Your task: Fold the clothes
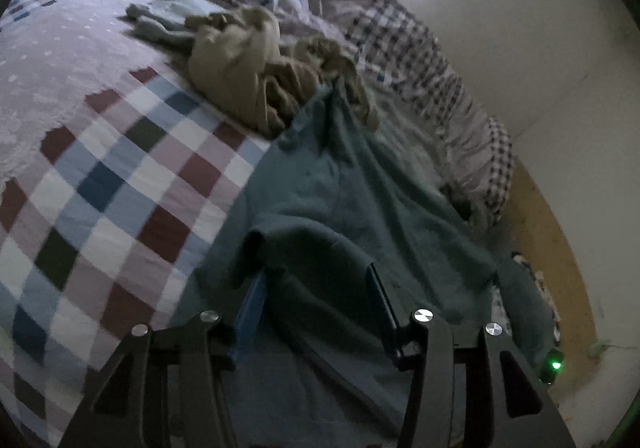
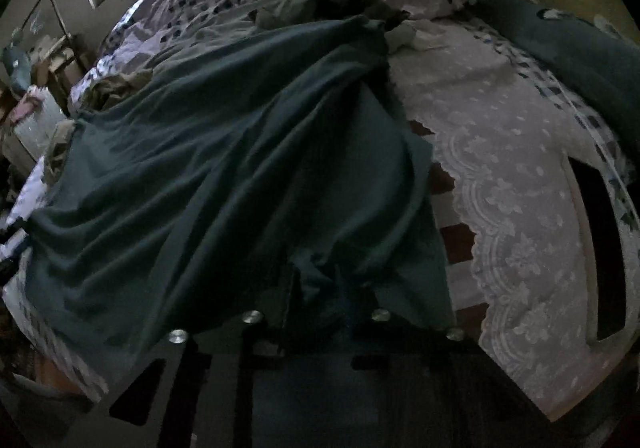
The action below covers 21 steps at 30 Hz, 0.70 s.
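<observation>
1. Fingers of your left gripper [image 1: 316,304] stand about half open, with a fold of the green garment [image 1: 360,188] lying loose between them; close them before you pull.
2. Your right gripper [image 2: 320,296] is nearly closed and pinches the garment's near edge; keep this grip firm.
3. The garment lies spread on the checked bedcover [image 1: 132,184], so lift both edges evenly.
4. Stay away from the beige clothes [image 1: 240,68].
</observation>
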### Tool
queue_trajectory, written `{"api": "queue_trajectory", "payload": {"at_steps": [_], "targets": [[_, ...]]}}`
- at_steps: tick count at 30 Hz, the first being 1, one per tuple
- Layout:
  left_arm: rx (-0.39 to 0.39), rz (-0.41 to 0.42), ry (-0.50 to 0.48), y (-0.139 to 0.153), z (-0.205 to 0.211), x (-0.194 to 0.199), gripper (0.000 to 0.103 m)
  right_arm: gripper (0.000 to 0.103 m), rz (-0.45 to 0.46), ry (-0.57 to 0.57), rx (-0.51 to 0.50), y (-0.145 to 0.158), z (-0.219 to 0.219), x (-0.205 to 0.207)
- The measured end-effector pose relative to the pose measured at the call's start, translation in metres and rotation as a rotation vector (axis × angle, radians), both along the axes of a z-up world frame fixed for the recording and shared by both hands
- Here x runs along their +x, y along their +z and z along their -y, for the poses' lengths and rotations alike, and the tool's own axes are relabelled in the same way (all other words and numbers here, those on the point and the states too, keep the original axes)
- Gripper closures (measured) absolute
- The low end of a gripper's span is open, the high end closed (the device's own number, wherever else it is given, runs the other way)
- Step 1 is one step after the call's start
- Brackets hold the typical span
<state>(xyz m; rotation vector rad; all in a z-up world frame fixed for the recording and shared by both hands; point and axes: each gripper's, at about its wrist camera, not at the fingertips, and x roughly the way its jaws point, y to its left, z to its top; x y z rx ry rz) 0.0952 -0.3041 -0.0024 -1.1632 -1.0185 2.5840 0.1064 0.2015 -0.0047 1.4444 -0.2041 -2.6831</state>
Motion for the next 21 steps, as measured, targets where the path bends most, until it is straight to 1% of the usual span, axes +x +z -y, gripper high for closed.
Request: {"api": "queue_trajectory", "payload": {"at_steps": [1,2,3,6,8,10,11,13,15,16,17,18,19,20,21], "targets": [[-0.009,0.007,-0.003,-0.002,-0.002,-0.004,0.071,0.099,-0.004,-0.003,0.003,0.001,-0.001,0.001],[-0.027,0.02,0.008,-0.004,-0.003,-0.008,0.089,0.1,-0.011,-0.006,0.01,0.003,-0.001,0.003],[-0.04,0.031,0.032,-0.006,-0.001,-0.01,0.099,0.101,-0.019,-0.01,0.019,0.005,-0.002,0.004],[0.03,-0.017,0.103,-0.001,0.016,-0.005,0.1,0.102,-0.047,-0.038,0.039,0.015,-0.007,0.015],[0.039,-0.065,0.132,0.008,0.022,-0.001,0.1,0.102,-0.063,-0.056,0.034,0.022,-0.013,0.02],[0.041,-0.096,0.151,0.015,0.024,0.0,0.1,0.102,-0.073,-0.076,0.035,0.027,-0.019,0.025],[0.036,-0.096,0.159,0.015,0.025,-0.001,0.1,0.102,-0.048,-0.074,0.027,0.023,-0.021,0.024],[0.035,-0.059,0.163,0.009,0.024,-0.005,0.1,0.101,0.025,-0.062,0.006,0.011,-0.024,0.019],[0.028,-0.003,0.172,-0.001,0.024,-0.009,0.099,0.1,0.037,-0.05,0.027,0.007,-0.02,0.018],[0.018,0.022,0.17,-0.006,0.022,-0.01,0.099,0.097,0.032,-0.041,0.045,0.01,-0.017,0.019],[0.005,0.038,0.17,-0.008,0.021,-0.011,0.098,0.096,0.023,-0.034,0.065,0.013,-0.014,0.021],[0.0,0.041,0.171,-0.009,0.02,-0.009,0.095,0.089,0.014,-0.029,0.079,0.017,-0.013,0.023],[-0.003,0.039,0.172,-0.008,0.02,-0.007,0.086,0.076,0.006,-0.027,0.086,0.019,-0.012,0.025],[-0.005,0.038,0.174,-0.008,0.02,-0.005,0.079,0.068,-0.006,-0.028,0.087,0.022,-0.011,0.027],[0.001,0.035,0.177,-0.007,0.021,-0.003,0.064,0.06,-0.026,-0.03,0.087,0.027,-0.01,0.031]]}}
